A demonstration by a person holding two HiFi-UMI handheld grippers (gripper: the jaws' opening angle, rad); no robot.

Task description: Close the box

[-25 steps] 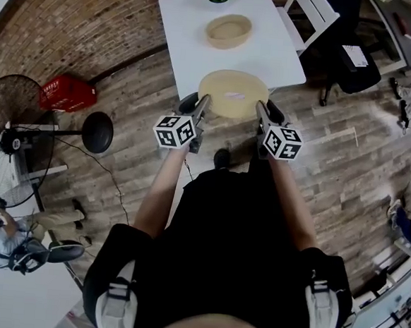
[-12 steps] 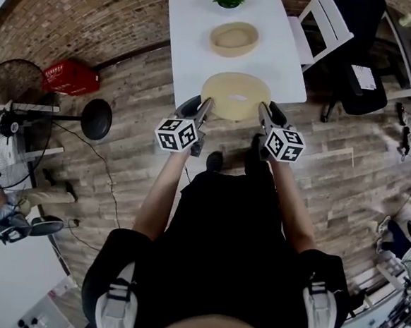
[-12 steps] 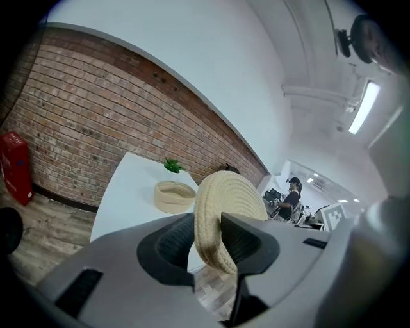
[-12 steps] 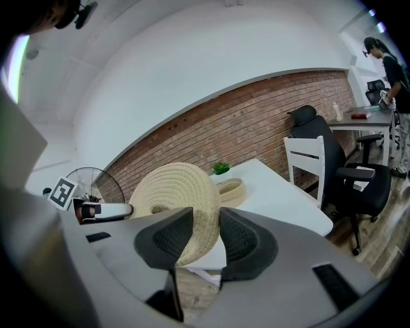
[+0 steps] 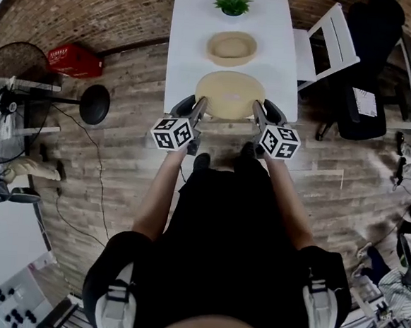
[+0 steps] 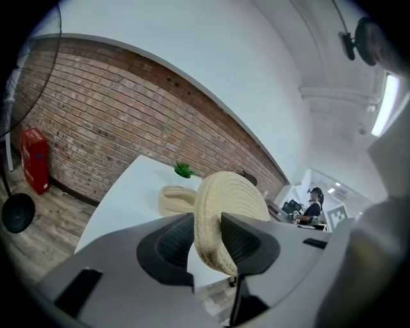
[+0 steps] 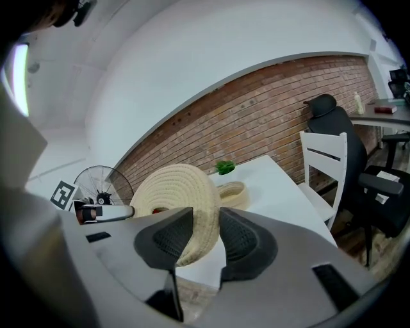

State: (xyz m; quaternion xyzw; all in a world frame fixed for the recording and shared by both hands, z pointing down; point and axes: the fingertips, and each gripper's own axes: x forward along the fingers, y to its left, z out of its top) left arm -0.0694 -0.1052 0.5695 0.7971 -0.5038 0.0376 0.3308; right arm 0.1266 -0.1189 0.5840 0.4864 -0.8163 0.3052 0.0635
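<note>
A round woven lid (image 5: 229, 94) hangs over the near end of the white table (image 5: 186, 31), held level by both grippers. My left gripper (image 5: 197, 108) is shut on the lid's left rim (image 6: 211, 238), and my right gripper (image 5: 258, 111) is shut on its right rim (image 7: 204, 227). Farther back on the table sits the open woven box (image 5: 231, 48), also seen as a low bowl in the left gripper view (image 6: 174, 199) and in the right gripper view (image 7: 233, 191). The lid is short of the box and apart from it.
A small green plant (image 5: 232, 0) stands at the table's far end. A white chair (image 5: 330, 43) and a black office chair (image 5: 364, 80) are to the table's right. On the left are a round black stool (image 5: 95, 104), a red crate (image 5: 75, 60) and a fan (image 5: 14, 74).
Both grippers and the lid have moved toward the table, so the lid now hangs over its near end. The box and plant appear nearer in both gripper views. The grips look unchanged.
</note>
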